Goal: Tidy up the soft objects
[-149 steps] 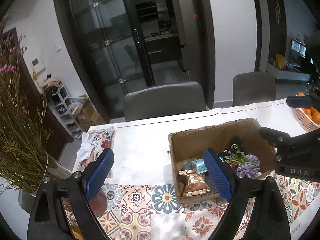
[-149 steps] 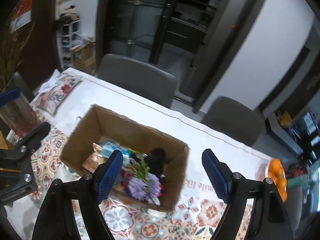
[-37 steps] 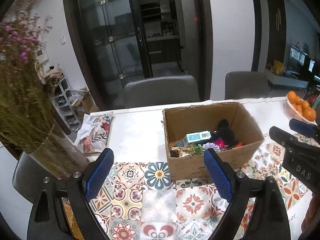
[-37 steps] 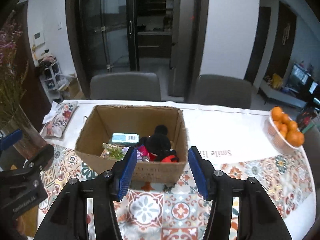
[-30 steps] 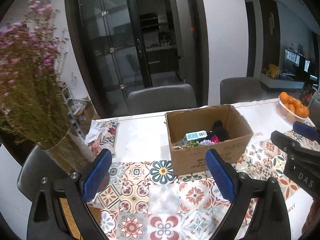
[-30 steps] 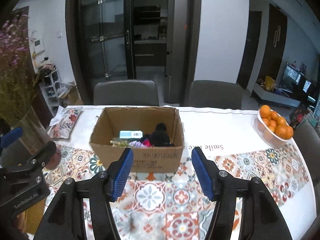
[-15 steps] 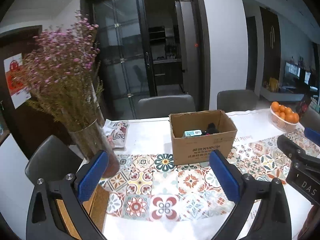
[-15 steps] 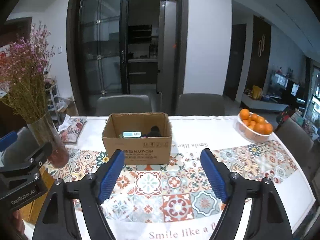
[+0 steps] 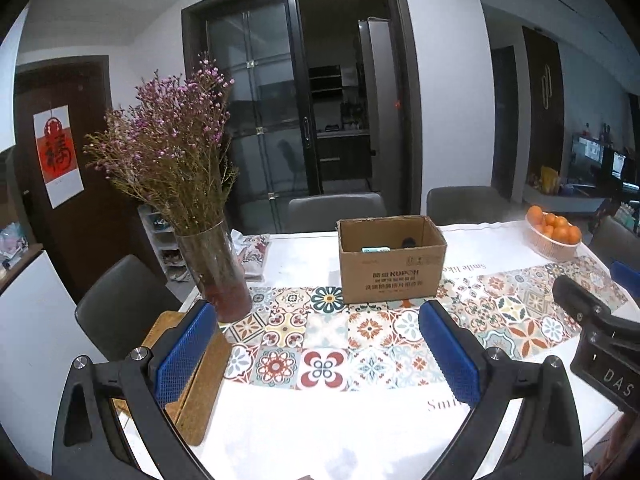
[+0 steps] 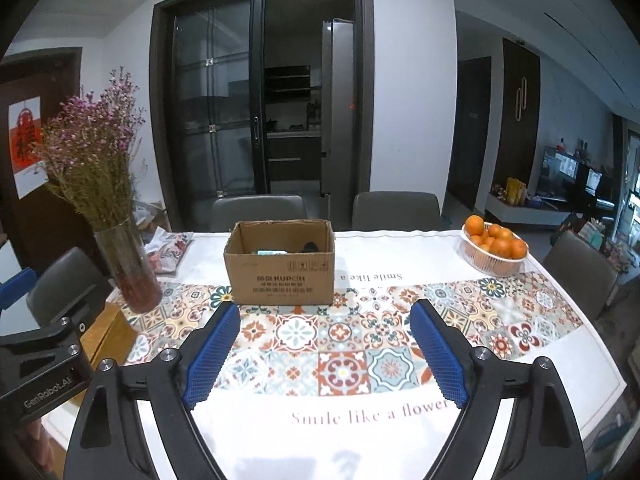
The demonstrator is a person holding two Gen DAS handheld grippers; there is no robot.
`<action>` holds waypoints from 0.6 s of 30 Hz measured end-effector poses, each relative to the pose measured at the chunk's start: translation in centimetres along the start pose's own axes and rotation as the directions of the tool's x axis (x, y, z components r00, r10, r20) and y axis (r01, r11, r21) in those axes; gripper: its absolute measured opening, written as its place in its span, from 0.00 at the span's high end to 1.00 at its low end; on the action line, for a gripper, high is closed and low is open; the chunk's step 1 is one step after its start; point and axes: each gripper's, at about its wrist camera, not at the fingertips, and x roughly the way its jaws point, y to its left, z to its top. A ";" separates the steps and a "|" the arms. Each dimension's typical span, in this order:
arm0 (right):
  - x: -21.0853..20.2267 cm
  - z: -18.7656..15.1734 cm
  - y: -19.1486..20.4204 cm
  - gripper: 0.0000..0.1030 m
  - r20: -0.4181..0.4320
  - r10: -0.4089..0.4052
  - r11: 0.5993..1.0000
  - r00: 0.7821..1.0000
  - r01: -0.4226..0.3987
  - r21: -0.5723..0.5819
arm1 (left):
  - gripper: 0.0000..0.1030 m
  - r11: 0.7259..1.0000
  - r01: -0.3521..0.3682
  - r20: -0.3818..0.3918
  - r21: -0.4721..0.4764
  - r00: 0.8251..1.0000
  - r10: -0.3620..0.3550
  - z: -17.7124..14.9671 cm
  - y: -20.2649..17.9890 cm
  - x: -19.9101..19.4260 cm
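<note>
Soft objects sit inside the cardboard box, only a dark plush top and a teal packet showing above its rim. That box stands on the surface, well beyond both of your grippers. Your left gripper and right gripper hang over the near edge, jaws spread wide and holding nothing. A flower vase stands left of the box; a basket of oranges stands well to its right.

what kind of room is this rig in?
Most likely a home dining room: a dining table with a patterned cloth and grey chairs, a basket of oranges, a vase of dried flowers, and a kitchen behind glass doors.
</note>
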 end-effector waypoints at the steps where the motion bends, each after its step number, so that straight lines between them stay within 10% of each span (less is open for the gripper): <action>1: -0.9 -0.4 -0.3 0.14 0.004 0.000 1.000 1.000 0.000 0.005 | 0.00 1.000 -0.001 0.003 0.001 1.000 0.001 -0.3 0.0 -0.6; 18: -8.0 -3.3 -1.4 0.14 0.046 0.013 1.000 0.999 -0.013 0.015 | 0.00 1.000 0.003 0.061 0.010 0.998 -0.003 -2.7 -0.2 -7.6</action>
